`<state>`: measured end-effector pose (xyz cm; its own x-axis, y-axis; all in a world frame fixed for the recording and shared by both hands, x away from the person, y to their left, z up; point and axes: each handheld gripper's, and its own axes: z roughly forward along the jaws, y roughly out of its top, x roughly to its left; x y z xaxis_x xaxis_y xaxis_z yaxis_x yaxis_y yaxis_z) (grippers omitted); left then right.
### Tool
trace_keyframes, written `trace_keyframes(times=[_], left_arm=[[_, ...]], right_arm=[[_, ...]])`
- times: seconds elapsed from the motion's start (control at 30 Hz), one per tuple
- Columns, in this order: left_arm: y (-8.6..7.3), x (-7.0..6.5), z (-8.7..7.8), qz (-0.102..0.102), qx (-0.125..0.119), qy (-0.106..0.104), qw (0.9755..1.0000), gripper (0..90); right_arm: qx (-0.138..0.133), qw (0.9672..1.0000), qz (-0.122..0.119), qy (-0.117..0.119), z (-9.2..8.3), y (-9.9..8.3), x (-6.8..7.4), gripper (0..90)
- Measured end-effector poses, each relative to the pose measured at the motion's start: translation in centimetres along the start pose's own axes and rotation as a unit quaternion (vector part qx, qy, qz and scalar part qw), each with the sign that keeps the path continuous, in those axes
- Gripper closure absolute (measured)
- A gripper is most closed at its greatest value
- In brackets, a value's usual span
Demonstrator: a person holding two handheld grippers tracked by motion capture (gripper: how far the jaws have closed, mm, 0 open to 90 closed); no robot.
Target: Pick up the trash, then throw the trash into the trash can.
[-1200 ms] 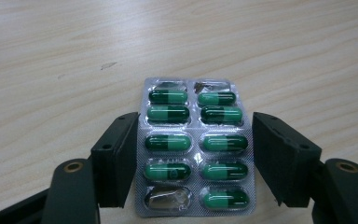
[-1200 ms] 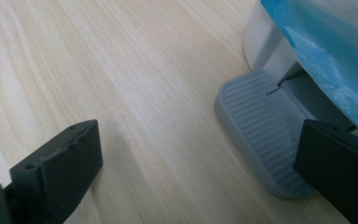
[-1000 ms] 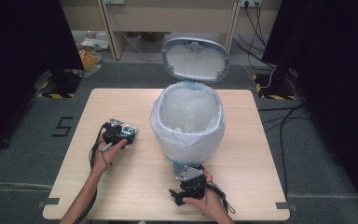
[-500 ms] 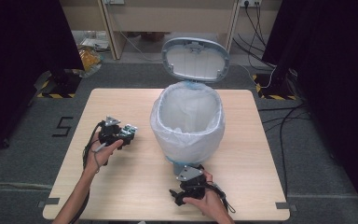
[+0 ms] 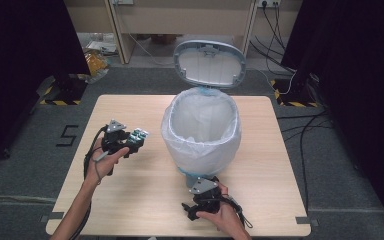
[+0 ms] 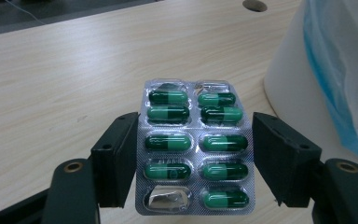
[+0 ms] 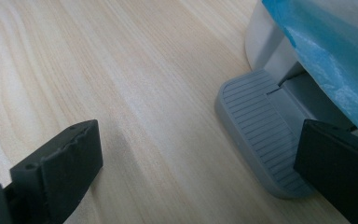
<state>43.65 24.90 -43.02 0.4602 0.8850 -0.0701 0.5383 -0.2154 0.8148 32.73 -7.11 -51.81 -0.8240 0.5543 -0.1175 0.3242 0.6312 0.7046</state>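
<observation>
Green-capsule blister pack [image 6: 195, 147] clamped between left gripper [image 6: 193, 161] jaws, right gripper [image 7: 200, 172] jaws wide, empty

Left tongs [image 5: 139, 135] clamped and raised; right tongs [image 7: 196, 158] gape, low.

A pale wooden table [image 5: 145, 200] is seen from above. A bin [image 5: 201, 131] lined with a white bag stands near its middle, with the grey lid [image 5: 209, 63] held upright behind it. The left gripper [image 5: 132, 140] is held above the table to the left of the bin, and a blister pack [image 5: 139, 135] of green capsules is clamped between its jaws — apart from the bin. The right gripper [image 5: 196, 206] is held low at the bin's near foot — its jaw state cannot be made out here.
</observation>
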Motion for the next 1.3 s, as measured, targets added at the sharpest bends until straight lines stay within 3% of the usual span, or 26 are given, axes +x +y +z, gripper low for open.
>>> trace_keyframes(times=[0.43, 0.9, 1.07, 1.17, 1.3], left_arm=[[2.6, -0.8, -3.2, 0.019, -0.039, -0.004, 0.9991, 34.0], [3.9, -1.3, -5.5, 0.023, -0.079, -0.005, 0.9966, 34.0], [4.3, -1.5, -6.2, 0.024, -0.09, -0.011, 0.9956, 34.0], [4.6, -1.6, -6.6, 0.016, -0.097, -0.027, 0.9948, 34.0], [5.0, -1.9, -7.1, 0.022, -0.103, -0.027, 0.9941, 34.0]], right_arm=[[0.001, 1.0, 0.0, 0.001, 0.0, 0.0, 0.0, 1.1], [0.0, 1.0, -0.002, 0.003, 0.0, 0.0, 0.0, 1.1], [0.0, 1.0, -0.002, 0.002, 0.0, 0.0, 0.0, 1.1], [0.0, 1.0, -0.002, 0.003, 0.0, 0.0, 0.0, 1.1], [0.0, 1.0, -0.002, 0.003, 0.0, 0.0, 0.0, 1.1]])
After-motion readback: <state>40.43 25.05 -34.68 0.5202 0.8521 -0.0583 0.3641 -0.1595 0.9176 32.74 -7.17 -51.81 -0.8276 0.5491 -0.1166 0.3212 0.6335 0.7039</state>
